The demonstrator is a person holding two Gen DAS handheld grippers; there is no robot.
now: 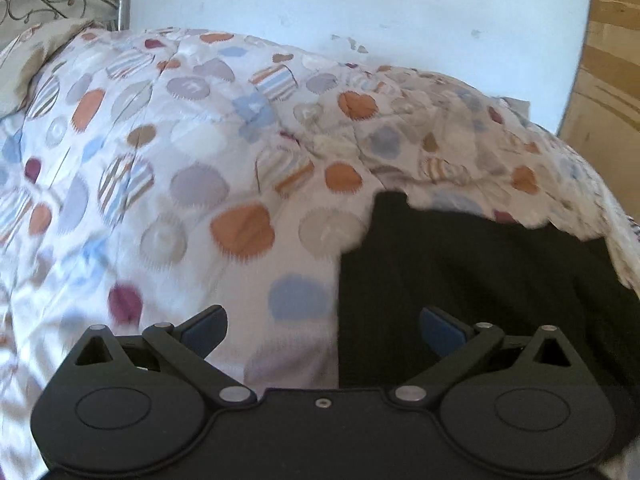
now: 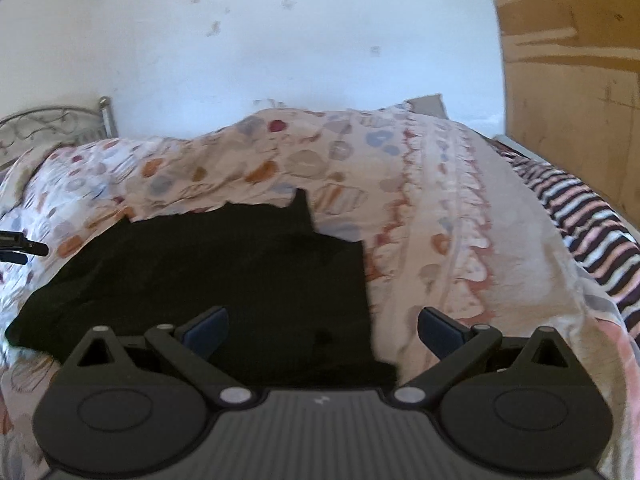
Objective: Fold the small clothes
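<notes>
Black garment lies spread on the bed's patterned quilt, laid flat for folding. Left gripper and right gripper both wide open, empty, one over each near side edge, likely lining up corner grabs.

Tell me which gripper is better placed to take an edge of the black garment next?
Probably right. The right gripper is open, with the black garment and its right edge between the fingers. The left gripper, also open, has mostly the quilt between its fingers; the garment's left edge lies nearer its right finger.
</notes>
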